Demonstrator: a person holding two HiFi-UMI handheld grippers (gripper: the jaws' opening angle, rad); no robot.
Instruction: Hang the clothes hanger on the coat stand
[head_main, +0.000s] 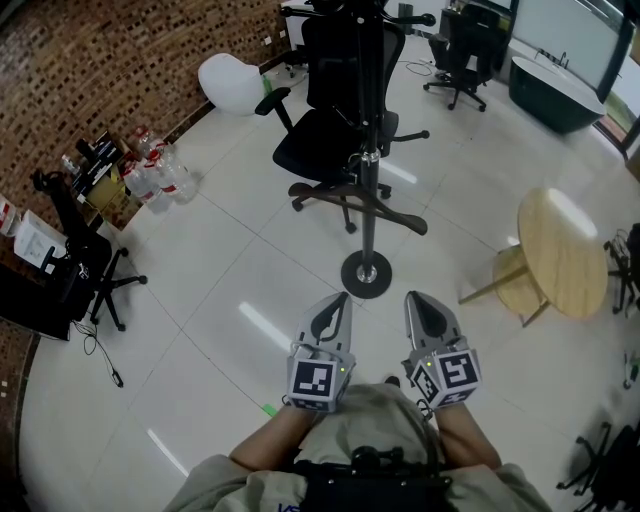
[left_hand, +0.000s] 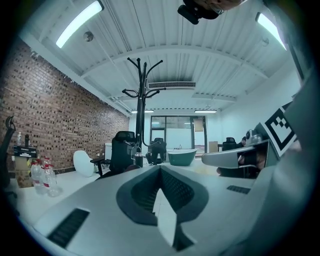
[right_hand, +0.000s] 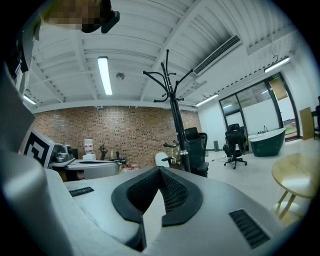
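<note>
The black coat stand rises from a round base on the white floor just ahead of me. Its hooked top shows in the left gripper view and the right gripper view. A dark, hanger-shaped bar hangs across the pole low down, partly merged with the chair legs behind it. My left gripper and right gripper are side by side near my body, short of the base. Both are shut with nothing between the jaws, as their own views show.
A black office chair stands right behind the stand. A round wooden table is at the right, a white chair and water bottles by the brick wall at the left, and a dark tub far right.
</note>
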